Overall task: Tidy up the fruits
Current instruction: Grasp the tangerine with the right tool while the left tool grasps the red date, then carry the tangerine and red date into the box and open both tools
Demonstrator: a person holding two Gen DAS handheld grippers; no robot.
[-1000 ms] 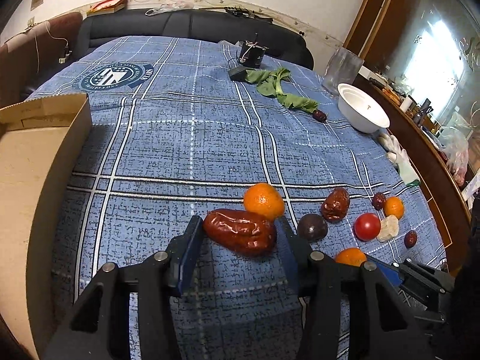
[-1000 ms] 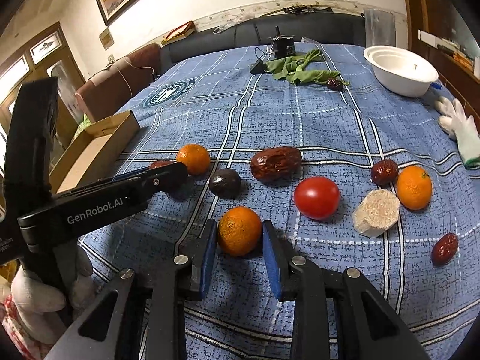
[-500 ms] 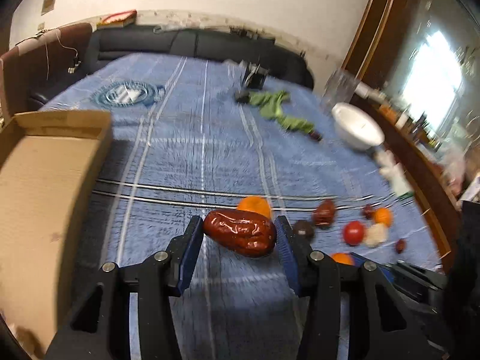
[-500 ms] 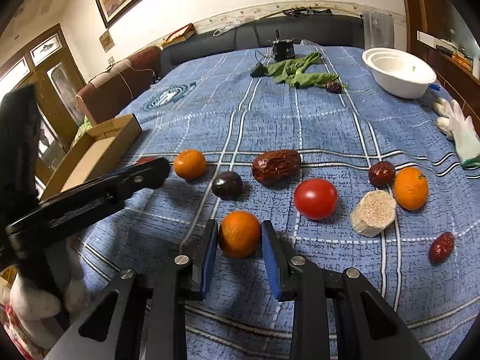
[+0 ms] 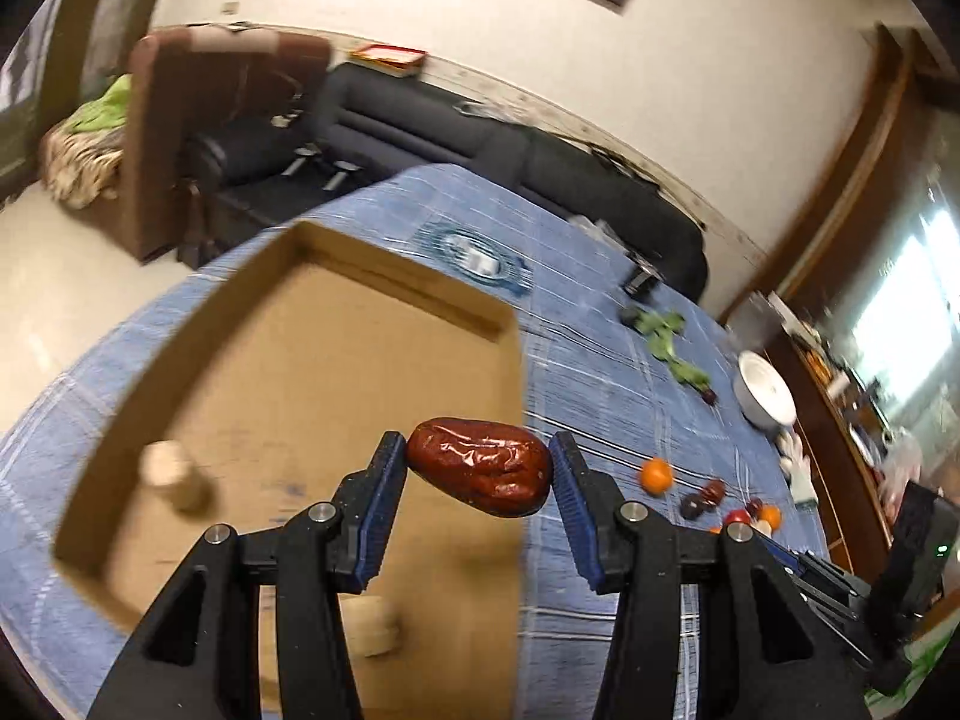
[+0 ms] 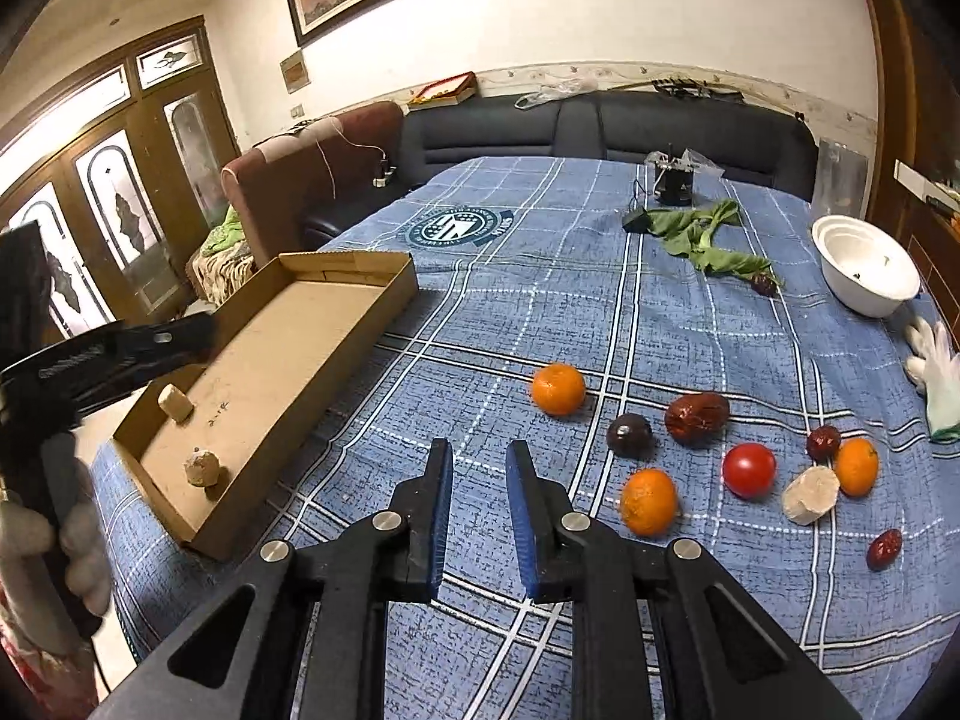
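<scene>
Wrinkled red date (image 5: 480,465) hangs sideways above the shallow cardboard box (image 5: 324,360)

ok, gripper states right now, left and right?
Left gripper: shut on the big red date, carried above the cardboard box.
Right gripper: just closed, shut on nothing; the orange lies beside it.

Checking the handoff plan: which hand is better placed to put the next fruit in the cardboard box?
Left. Its gripper already holds the big red date over the cardboard box; the right gripper holds nothing, jaws closed.
</scene>
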